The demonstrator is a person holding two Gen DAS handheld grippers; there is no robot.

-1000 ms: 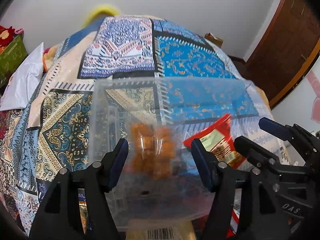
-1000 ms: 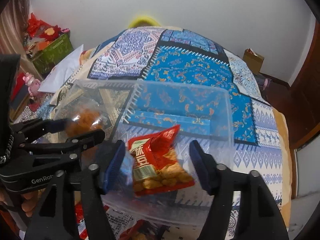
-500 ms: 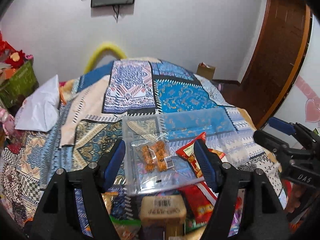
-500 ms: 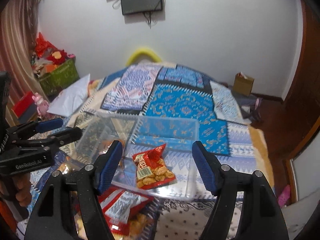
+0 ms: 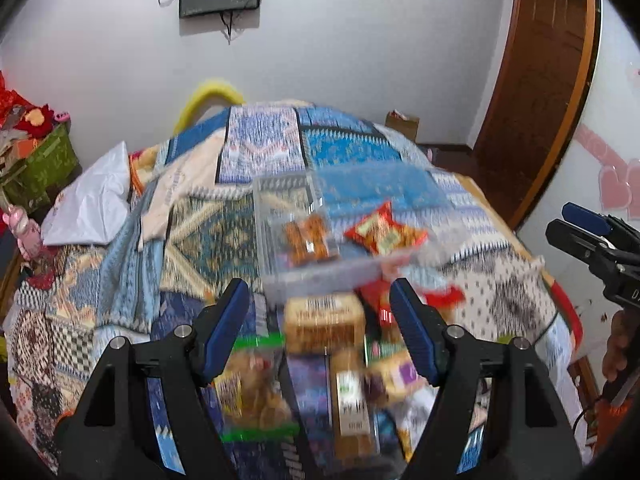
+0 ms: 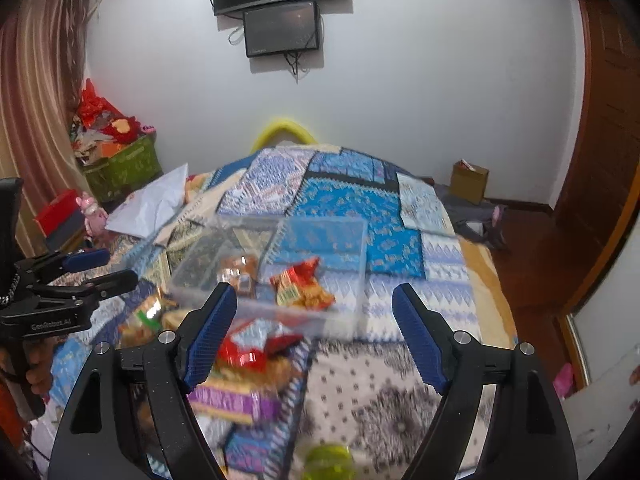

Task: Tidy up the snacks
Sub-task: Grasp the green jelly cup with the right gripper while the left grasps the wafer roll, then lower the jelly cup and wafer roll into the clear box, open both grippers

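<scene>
A clear plastic bin (image 5: 404,184) (image 6: 352,236) lies on the patterned bedspread. In it are a clear bag of orange snacks (image 5: 308,238) (image 6: 238,270) and a red peanut packet (image 5: 384,232) (image 6: 302,286). A pile of loose snack packets (image 5: 324,324) (image 6: 248,364) lies in front of the bin. My left gripper (image 5: 320,330) is open and empty, above the pile. My right gripper (image 6: 314,334) is open and empty, back from the bin. Each gripper shows in the other's view, the right (image 5: 588,232) and the left (image 6: 92,268).
The bedspread (image 6: 348,200) covers the bed. A white pillow (image 5: 88,204) lies at the left. A green box of toys (image 6: 120,164) stands by the curtain. A cardboard box (image 6: 470,180) and a wooden door (image 5: 536,88) are at the right. A lime-green lid (image 6: 328,460) is at the near edge.
Both grippers have pulled back and up from the bin, which now looks smaller and farther. The snack pile in front of the bin has come into view.
</scene>
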